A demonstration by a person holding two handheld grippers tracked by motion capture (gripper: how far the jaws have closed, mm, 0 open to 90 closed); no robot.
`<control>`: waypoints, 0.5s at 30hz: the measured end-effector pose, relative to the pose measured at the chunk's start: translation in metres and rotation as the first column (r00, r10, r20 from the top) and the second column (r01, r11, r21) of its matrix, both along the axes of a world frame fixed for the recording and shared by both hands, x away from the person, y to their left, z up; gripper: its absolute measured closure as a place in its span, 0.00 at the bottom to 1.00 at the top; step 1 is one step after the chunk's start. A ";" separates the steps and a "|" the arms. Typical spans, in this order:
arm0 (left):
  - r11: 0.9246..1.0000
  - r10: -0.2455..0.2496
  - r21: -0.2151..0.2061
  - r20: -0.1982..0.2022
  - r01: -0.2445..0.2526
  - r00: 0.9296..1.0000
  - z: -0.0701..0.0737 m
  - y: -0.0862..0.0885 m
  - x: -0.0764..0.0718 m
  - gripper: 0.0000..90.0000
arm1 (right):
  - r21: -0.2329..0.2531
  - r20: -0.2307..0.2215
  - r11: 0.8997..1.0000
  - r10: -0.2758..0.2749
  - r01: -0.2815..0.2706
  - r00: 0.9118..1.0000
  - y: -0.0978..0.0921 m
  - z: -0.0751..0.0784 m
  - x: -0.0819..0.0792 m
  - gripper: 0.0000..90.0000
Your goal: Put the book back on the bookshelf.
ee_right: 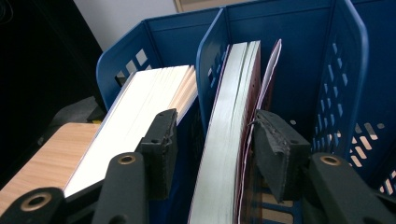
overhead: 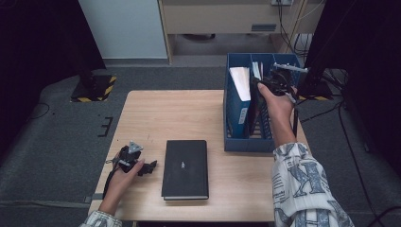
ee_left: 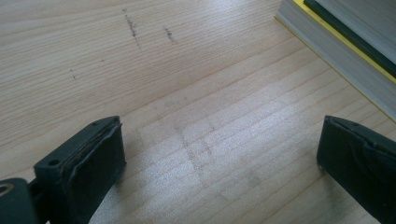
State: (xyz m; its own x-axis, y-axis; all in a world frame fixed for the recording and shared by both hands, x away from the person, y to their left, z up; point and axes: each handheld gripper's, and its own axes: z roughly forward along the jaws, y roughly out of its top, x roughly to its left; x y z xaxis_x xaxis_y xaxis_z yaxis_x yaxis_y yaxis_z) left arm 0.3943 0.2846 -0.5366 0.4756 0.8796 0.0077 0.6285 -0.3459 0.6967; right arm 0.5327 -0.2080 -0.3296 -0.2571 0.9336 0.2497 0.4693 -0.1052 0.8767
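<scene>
R gripper (ee_right: pixel 212 140) open, jaws astride book (ee_right: pixel 229 135) in rack (ee_right: pixel 345 70): close squarely, lift straight. L gripper (ee_left: pixel 219 163) open, idle.

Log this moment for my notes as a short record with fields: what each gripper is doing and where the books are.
left gripper: open, low over table, beside black book
right gripper: open, fingers astride book in middle slot
blue file rack: table's right side
left slot: thick book, leaning
black book: flat, near front edge
</scene>
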 end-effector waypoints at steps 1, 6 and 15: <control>1.000 0.000 0.000 0.000 0.000 1.000 0.000 0.000 0.000 0.00 | -0.001 0.001 1.000 0.000 0.000 1.000 0.000 0.000 0.000 0.53; 1.000 0.000 0.000 0.000 0.000 1.000 0.000 0.000 0.000 0.00 | -0.003 -0.001 1.000 0.001 -0.001 1.000 0.000 0.001 -0.001 0.46; 1.000 0.000 0.000 0.000 0.000 1.000 0.000 0.000 0.000 0.00 | 0.008 0.023 1.000 0.017 -0.017 1.000 -0.004 0.008 -0.012 0.39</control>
